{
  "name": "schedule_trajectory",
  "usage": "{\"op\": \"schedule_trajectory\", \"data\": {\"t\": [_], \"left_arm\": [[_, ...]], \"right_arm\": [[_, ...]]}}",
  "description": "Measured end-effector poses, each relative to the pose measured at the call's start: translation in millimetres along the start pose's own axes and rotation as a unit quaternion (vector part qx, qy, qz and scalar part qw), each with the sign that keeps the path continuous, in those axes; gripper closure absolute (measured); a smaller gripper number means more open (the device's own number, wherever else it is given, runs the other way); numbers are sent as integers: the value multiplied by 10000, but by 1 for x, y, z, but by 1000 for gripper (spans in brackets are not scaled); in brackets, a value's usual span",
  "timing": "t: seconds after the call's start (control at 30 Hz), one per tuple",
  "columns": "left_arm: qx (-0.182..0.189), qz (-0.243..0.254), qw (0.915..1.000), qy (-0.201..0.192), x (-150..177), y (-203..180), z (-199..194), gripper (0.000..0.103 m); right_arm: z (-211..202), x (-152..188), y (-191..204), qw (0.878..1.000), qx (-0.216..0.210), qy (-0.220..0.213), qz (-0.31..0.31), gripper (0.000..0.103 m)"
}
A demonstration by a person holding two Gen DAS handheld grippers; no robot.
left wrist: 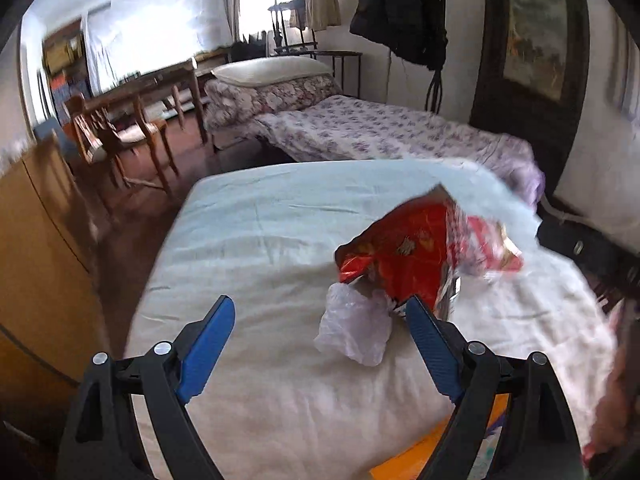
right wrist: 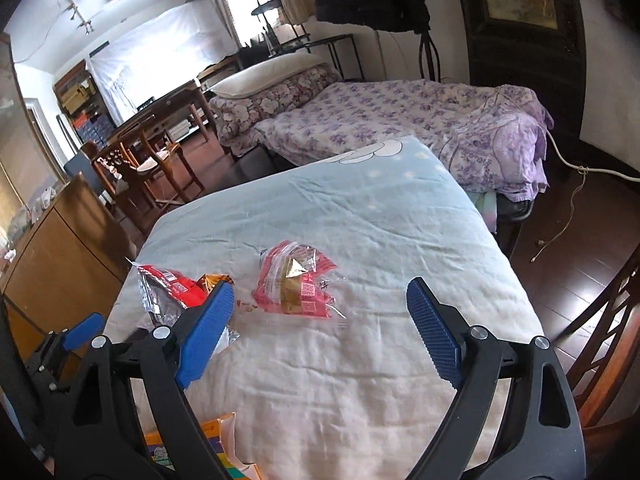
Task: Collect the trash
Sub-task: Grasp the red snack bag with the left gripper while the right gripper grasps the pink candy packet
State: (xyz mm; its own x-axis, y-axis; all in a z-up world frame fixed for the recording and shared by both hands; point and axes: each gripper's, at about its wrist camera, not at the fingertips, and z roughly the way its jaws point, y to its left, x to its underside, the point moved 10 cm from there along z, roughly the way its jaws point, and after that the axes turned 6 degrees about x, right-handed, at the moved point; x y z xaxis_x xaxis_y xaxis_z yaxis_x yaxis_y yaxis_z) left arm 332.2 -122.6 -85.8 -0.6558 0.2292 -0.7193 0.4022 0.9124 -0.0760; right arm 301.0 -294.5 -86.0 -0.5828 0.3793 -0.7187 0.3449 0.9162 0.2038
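Trash lies on the pale blanket (right wrist: 360,216). Left gripper (left wrist: 320,308): jaws spread wide, nothing held; a crumpled white plastic bag (left wrist: 354,330) sits between the fingertips, a red snack bag (left wrist: 400,256) just beyond. Right gripper (right wrist: 320,292): jaws spread wide, nothing held; a red clear wrapper (right wrist: 296,284) lies ahead, a red foil wrapper (right wrist: 172,288) beside its left finger.

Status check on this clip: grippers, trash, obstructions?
Left gripper open, empty. Right gripper open, empty. Red wrapper and chip bag on bed. Nothing blocking.

Wrappers (right wrist: 296,284) on bed (right wrist: 360,216), seemingly apart
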Motion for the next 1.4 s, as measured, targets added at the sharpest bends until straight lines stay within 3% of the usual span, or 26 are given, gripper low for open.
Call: {"op": "schedule_trajectory", "data": {"t": [0.13,0.33,0.47,0.53,0.57,0.6,0.63,0.73,0.77,0.87,1.07,1.3,1.37,1.4], "left_arm": [[103,-99,9999,58,-1,0,3,17],[668,-134,9977,8,-17,-35,4,17],[667,19,9977,71,-32,-60,22,17],[484,-55,9986,204,-34,-61,39,19],[419,-92,9987,283,-34,-60,46,23],[411,-125,9983,382,-32,-59,53,46],[453,-142,9976,500,-30,-59,58,62],[652,-69,9970,419,-31,-58,49,73],[737,-4,9966,371,-32,-59,42,93],[959,-137,9950,237,-33,-55,22,94],[985,-221,9949,57,-34,-44,-4,94],[1191,-467,9918,13,-39,-36,-17,94],[1347,-567,9893,2,-40,-35,-21,94],[1451,-598,9876,-5,-40,-37,-23,94]], "right_arm": [[2,-1,0,10000,-80,23,-25,18],[4,-9,-14,9992,-13,-4,412,18],[7,-11,-25,9986,152,0,508,18],[8,-12,-32,9980,272,-24,569,18],[9,-12,-34,9977,294,-15,616,18],[10,-12,-38,9972,310,4,678,18],[12,-12,-41,9968,309,32,739,18],[17,-11,-43,9963,252,91,821,18],[18,-10,-42,9963,225,99,823,18],[24,-8,-36,9968,90,159,772,18],[37,1,-16,9974,-116,401,584,18],[56,6,0,9982,-55,539,264,18],[60,8,3,9980,-51,593,193,24],[61,9,5,9980,-68,613,151,40]]}}
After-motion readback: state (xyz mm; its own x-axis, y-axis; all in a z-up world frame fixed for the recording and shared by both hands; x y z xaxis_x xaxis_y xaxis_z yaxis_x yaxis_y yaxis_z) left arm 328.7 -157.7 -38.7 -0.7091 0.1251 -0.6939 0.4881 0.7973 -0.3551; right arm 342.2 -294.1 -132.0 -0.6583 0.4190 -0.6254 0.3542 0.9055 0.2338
